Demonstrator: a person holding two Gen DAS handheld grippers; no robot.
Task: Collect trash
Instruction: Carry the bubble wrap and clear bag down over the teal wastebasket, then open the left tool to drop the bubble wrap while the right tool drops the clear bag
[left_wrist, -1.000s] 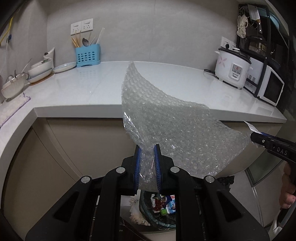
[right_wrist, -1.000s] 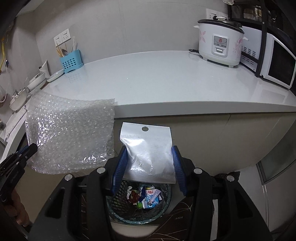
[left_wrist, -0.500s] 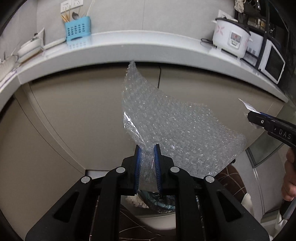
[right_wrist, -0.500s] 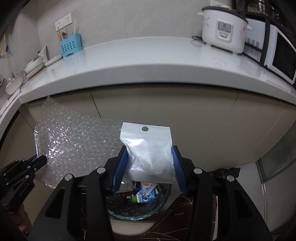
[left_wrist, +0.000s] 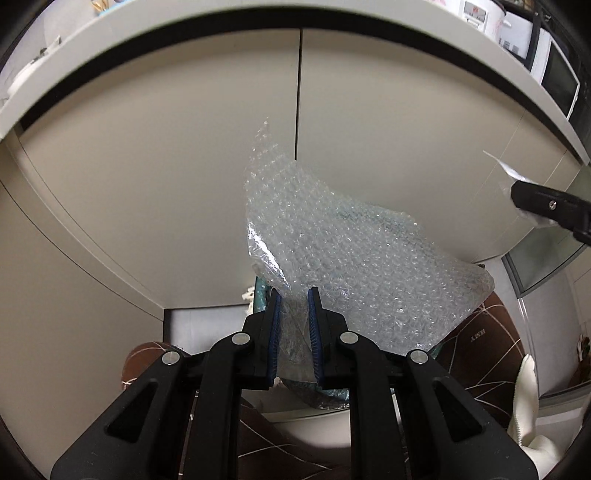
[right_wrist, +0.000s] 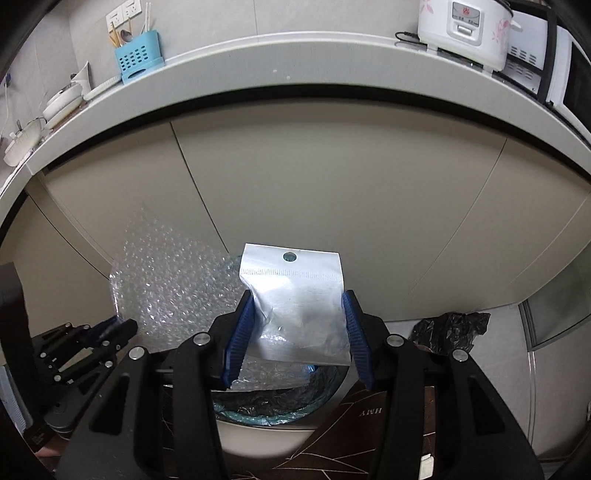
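My left gripper (left_wrist: 293, 299) is shut on a sheet of clear bubble wrap (left_wrist: 343, 266) and holds it low, just over the trash bin (left_wrist: 332, 397). The sheet also shows in the right wrist view (right_wrist: 173, 291), draped over the bin's left side. My right gripper (right_wrist: 297, 306) is shut on a white zip bag (right_wrist: 295, 295) with a hang hole, held above the teal-lined bin (right_wrist: 277, 410). The right gripper also shows in the left wrist view (left_wrist: 546, 206), up to the right.
Beige cabinet doors (right_wrist: 332, 184) stand right behind the bin under the white counter edge (right_wrist: 295, 66). A rice cooker (right_wrist: 465, 29), microwave and blue utensil holder (right_wrist: 138, 59) sit on the counter. A crumpled black bag (right_wrist: 450, 326) lies on the floor at right. A brown patterned mat (left_wrist: 480, 354) lies below.
Both grippers have dropped from counter height to in front of the cabinet doors, close above the bin. The bubble wrap now hangs over the bin and hides its contents.
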